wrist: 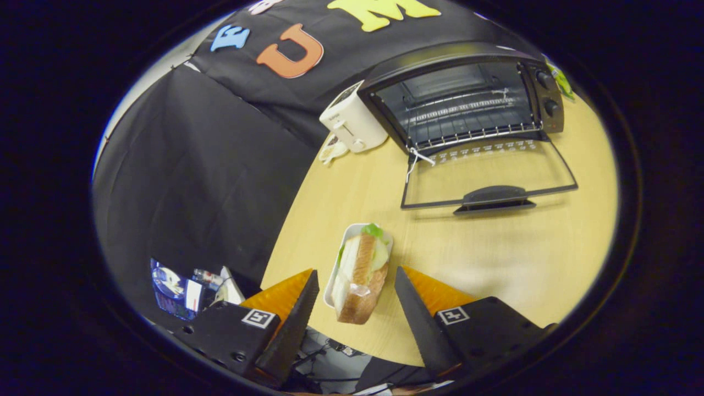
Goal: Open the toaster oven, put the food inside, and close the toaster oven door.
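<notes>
A black toaster oven (467, 93) stands at the far side of the wooden table (522, 247), its glass door (487, 176) folded down flat with the handle (495, 198) towards me and the wire rack bare inside. A sandwich (360, 275) with lettuce lies in a small white tray (344, 253) near the table's near edge. My gripper (356, 280) is open, its two fingers standing on either side of the sandwich and tray without touching them.
A white pop-up toaster (352, 121) stands to the left of the oven, with a coiled cord beside it. The table's curved edge runs just left of the sandwich. Below the table, on the left, lie some packets and clutter (187, 291).
</notes>
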The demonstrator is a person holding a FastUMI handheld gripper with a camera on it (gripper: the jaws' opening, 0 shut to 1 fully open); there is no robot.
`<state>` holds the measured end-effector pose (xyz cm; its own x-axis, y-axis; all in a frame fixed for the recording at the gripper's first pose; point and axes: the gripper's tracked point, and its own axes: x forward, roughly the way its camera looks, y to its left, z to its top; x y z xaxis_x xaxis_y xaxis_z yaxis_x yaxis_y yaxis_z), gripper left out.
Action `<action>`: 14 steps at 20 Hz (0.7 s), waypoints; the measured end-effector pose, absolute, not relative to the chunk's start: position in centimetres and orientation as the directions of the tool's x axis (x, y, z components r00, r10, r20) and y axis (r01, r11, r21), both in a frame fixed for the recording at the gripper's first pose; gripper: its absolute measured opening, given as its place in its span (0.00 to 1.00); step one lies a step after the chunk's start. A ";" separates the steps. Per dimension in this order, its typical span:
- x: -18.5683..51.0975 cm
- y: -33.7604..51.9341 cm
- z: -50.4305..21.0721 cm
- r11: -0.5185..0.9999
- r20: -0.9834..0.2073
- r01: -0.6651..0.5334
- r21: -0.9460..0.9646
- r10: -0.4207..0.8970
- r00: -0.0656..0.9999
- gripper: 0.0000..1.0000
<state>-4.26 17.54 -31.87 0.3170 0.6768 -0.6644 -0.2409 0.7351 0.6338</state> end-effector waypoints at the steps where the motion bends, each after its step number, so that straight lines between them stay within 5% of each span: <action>1: -4.4 17.7 -32.3 0.733 -0.671 -0.221 0.643 0.679 0.298 0.90; 14: -4.1 18.8 -34.6 0.713 -0.695 -0.088 0.696 0.699 0.165 0.54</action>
